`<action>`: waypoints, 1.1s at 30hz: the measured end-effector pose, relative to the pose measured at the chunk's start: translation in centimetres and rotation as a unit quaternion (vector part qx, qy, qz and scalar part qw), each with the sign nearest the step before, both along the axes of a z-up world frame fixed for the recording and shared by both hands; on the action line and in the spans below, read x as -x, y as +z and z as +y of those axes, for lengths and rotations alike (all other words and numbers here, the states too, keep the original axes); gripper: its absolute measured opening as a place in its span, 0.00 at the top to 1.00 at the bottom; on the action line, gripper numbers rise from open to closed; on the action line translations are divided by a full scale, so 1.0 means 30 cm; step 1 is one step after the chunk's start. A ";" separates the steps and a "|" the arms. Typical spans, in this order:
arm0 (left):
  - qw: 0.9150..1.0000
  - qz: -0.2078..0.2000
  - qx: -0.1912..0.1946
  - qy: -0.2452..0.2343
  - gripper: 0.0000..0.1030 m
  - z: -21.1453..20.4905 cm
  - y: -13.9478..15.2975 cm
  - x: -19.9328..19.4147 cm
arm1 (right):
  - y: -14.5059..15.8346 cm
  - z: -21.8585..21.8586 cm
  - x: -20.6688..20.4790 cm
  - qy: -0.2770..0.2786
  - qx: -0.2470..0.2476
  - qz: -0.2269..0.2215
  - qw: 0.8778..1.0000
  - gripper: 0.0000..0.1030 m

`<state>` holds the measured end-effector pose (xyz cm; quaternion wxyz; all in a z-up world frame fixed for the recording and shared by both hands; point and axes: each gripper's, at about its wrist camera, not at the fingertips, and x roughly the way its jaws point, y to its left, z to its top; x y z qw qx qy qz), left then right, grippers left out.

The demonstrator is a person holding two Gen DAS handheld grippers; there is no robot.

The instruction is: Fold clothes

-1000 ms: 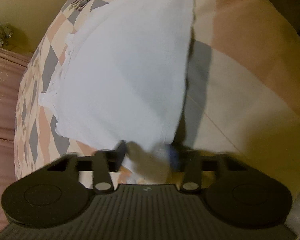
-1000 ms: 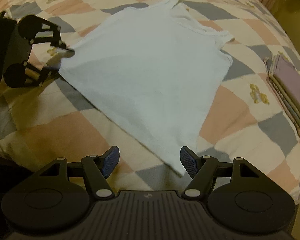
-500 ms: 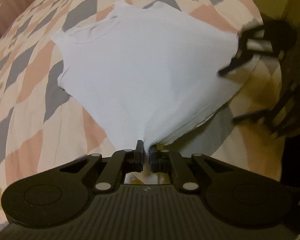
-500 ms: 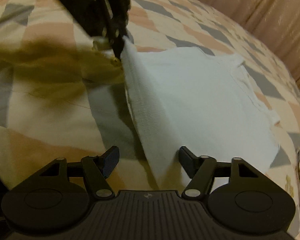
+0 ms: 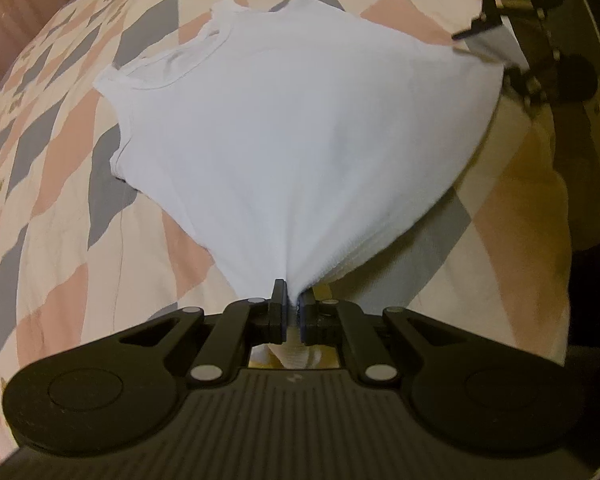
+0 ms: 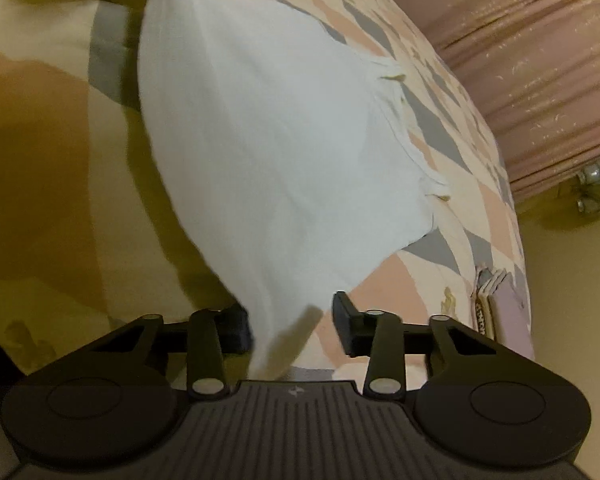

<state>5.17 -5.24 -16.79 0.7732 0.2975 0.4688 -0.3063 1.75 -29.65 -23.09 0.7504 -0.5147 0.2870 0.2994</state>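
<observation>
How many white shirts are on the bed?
1. The white shirt lies spread on the checkered quilt, one bottom corner pinched in the left tool and the other between the open fingers of the right tool. The folded pile nearby could hide more.

ahead of my left jaws the white shirt (image 5: 292,140) filled the way, one corner pinched between them. bare quilt (image 5: 60,200) lay free to their left. my right gripper (image 5: 496,44) stood off to the far right at the shirt's other corner. between my right jaws, parted, the shirt corner hung; a folded stack (image 6: 500,304) sat beside them on the right, a curtain (image 6: 540,60) beyond.
</observation>
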 end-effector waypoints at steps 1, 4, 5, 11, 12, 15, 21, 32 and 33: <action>1.000 -0.002 -0.002 -0.004 0.96 -0.001 -0.004 0.003 | 0.006 -0.001 -0.001 0.001 -0.001 0.002 1.000 0.75; 1.000 -0.009 -0.012 -0.019 0.96 -0.004 -0.009 0.014 | 0.024 -0.003 -0.006 0.004 -0.004 0.009 1.000 1.00; 1.000 -0.011 -0.016 -0.024 0.97 -0.004 -0.006 0.018 | 0.030 -0.003 -0.007 0.005 -0.005 0.011 1.000 1.00; 0.999 -0.021 -0.017 -0.045 0.98 0.021 0.048 0.070 | 0.116 -0.017 0.051 -0.008 -0.004 0.053 0.999 1.00; 0.999 -0.020 -0.015 -0.043 0.98 0.029 0.060 0.079 | 0.136 -0.020 0.071 -0.011 -0.004 0.060 0.998 1.00; 1.000 -0.018 -0.001 -0.023 0.98 0.057 0.096 0.076 | 0.204 -0.035 0.083 -0.039 -0.013 0.087 0.995 1.00; 1.000 -0.012 0.009 -0.008 0.98 0.076 0.115 0.007 | 0.248 -0.044 -0.035 -0.106 -0.045 0.114 0.987 1.00; 0.996 0.063 0.043 0.043 0.98 0.106 0.063 -0.112 | 0.251 -0.085 -0.221 -0.193 -0.123 0.216 0.949 1.00; 0.995 0.074 0.050 0.051 0.98 0.114 0.059 -0.118 | 0.253 -0.090 -0.231 -0.201 -0.130 0.225 0.944 1.00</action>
